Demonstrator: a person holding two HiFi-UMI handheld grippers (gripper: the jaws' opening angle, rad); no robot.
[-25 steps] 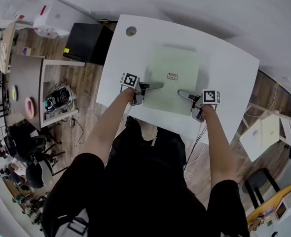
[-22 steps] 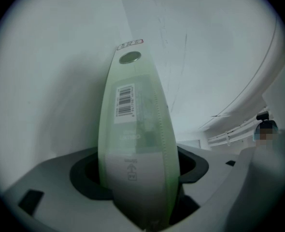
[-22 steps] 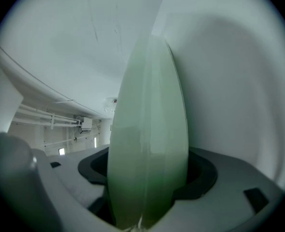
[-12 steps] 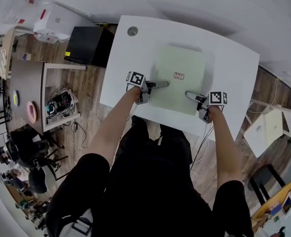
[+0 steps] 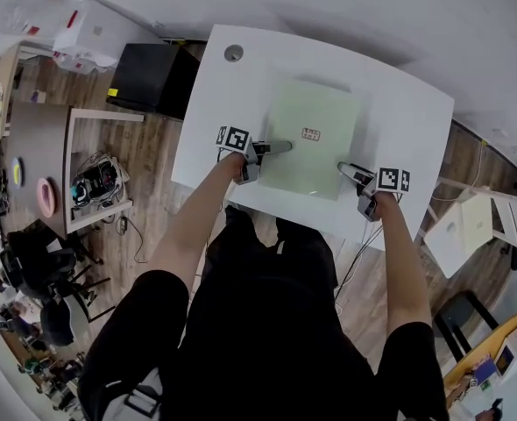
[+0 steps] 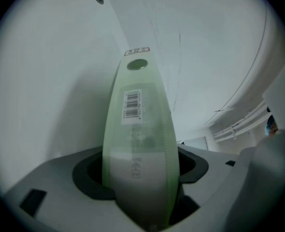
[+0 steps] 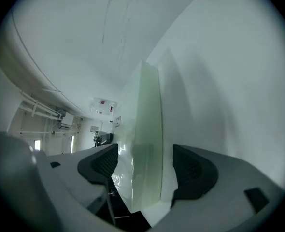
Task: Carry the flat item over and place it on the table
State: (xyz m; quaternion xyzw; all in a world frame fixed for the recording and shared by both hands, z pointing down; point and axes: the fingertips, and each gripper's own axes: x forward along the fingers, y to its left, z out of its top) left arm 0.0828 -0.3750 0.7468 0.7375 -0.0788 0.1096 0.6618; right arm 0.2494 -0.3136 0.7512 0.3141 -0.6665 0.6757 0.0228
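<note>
Right gripper view shows the right claw (image 7: 149,164) standing wide. Both dark pads (image 7: 193,166) are clear of the pale green flat item (image 7: 149,115), whose edge runs up between them with a gap on each side. Those jaws have just been opening, so this side of the item is let go, not gripped.

From the head view, the same claw has slid outward over the last second. It lay with its tips over the sheet then; now it sits at the sheet's right-hand edge, drawing back toward the person.

The left claw (image 6: 140,175) has not followed. Its jaws are closed on the opposite edge, and the green sheet with its barcode sticker (image 6: 133,104) fills the space between the pads. From above it looks to be where it was a second ago, at the sheet's left edge.

The item itself rests on the white worktop (image 5: 399,117), about mid-surface, with a small label (image 5: 310,134) facing up. Its place on the worktop looks unchanged across the three moments. Whether the edge in the left claw is fully down or a touch lifted, I cannot tell.

My reading is that the carry is over and the set-down is nearly finished: one side is released and the other is still clamped. What is left is for the left claw to open and both to back away. The risk is pulling the left one back before it lets go, which would drag or skew the sheet across the smooth top.
</note>
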